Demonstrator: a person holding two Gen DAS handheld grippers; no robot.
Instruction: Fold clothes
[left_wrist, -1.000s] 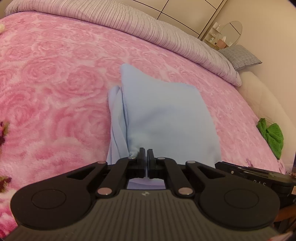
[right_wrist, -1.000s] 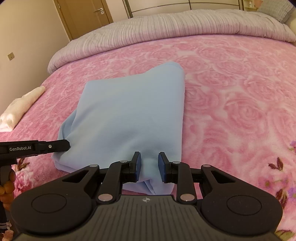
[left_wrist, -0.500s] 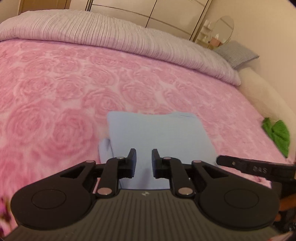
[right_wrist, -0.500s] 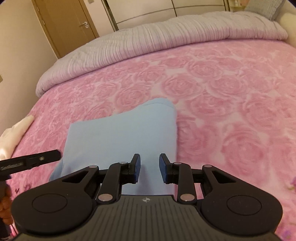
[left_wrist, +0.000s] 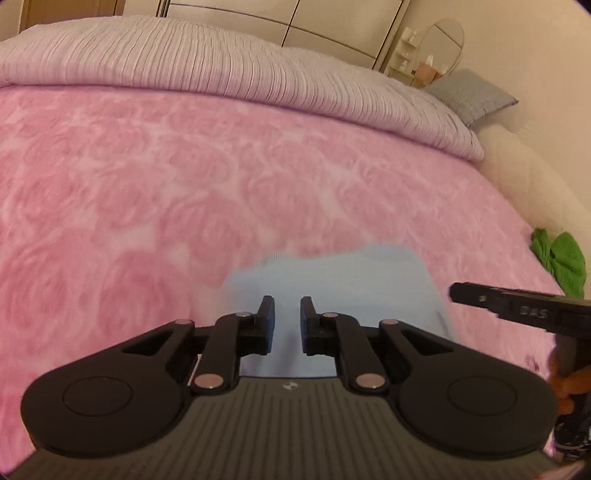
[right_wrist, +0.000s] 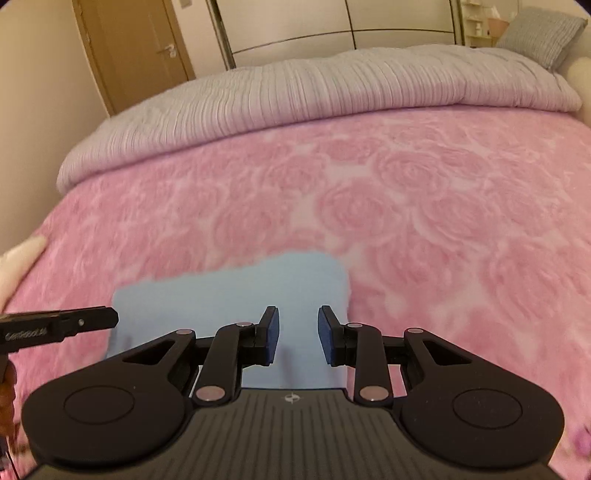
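Note:
A folded light blue garment (left_wrist: 343, 280) lies flat on the pink rose blanket (left_wrist: 147, 184) near the bed's front edge. My left gripper (left_wrist: 287, 317) hovers above its near part, open, with nothing between the fingers. The same blue garment (right_wrist: 236, 295) shows in the right wrist view, and my right gripper (right_wrist: 297, 332) stands open over its right half, holding nothing. Each gripper's side shows in the other's view: the right one (left_wrist: 517, 310) and the left one (right_wrist: 59, 326). Both views are blurred by motion.
A grey ribbed duvet (left_wrist: 221, 77) lies rolled along the far side of the bed. A green cloth (left_wrist: 561, 258) sits at the right edge, a cream folded item (right_wrist: 18, 266) at the left edge. A grey pillow (right_wrist: 543, 33), wardrobe and door stand behind.
My left gripper let go of the blue garment and opened. Both grippers drew back and tilted up, so the garment now sits lower and smaller in view. The right jaws opened slightly wider.

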